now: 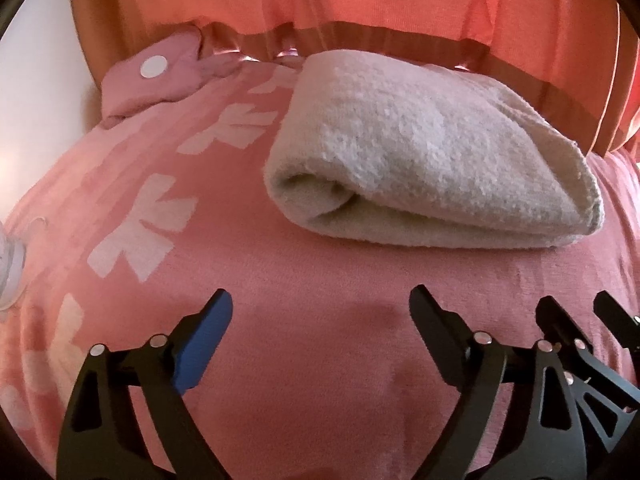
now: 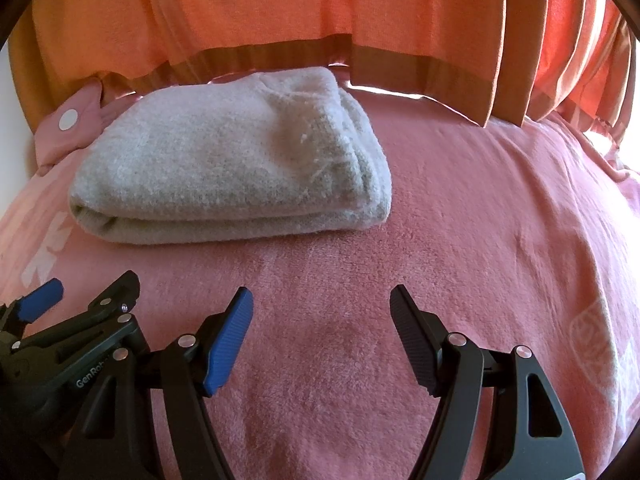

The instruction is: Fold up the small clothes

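My left gripper has its jaws spread wide with nothing between them, only the pink blanket below. My right gripper is also spread well apart and empty, just beside the left one, which shows at the near left of its view. The folded white cloth lies on the blanket, farther away and apart from both, near the orange curtain.

Looks like a home, prob. a bedroom: soft pink blanket w/ white pattern spread as a bed cover, orange curtain hanging at far edge w/ daylight underneath, folded pale towel on top.
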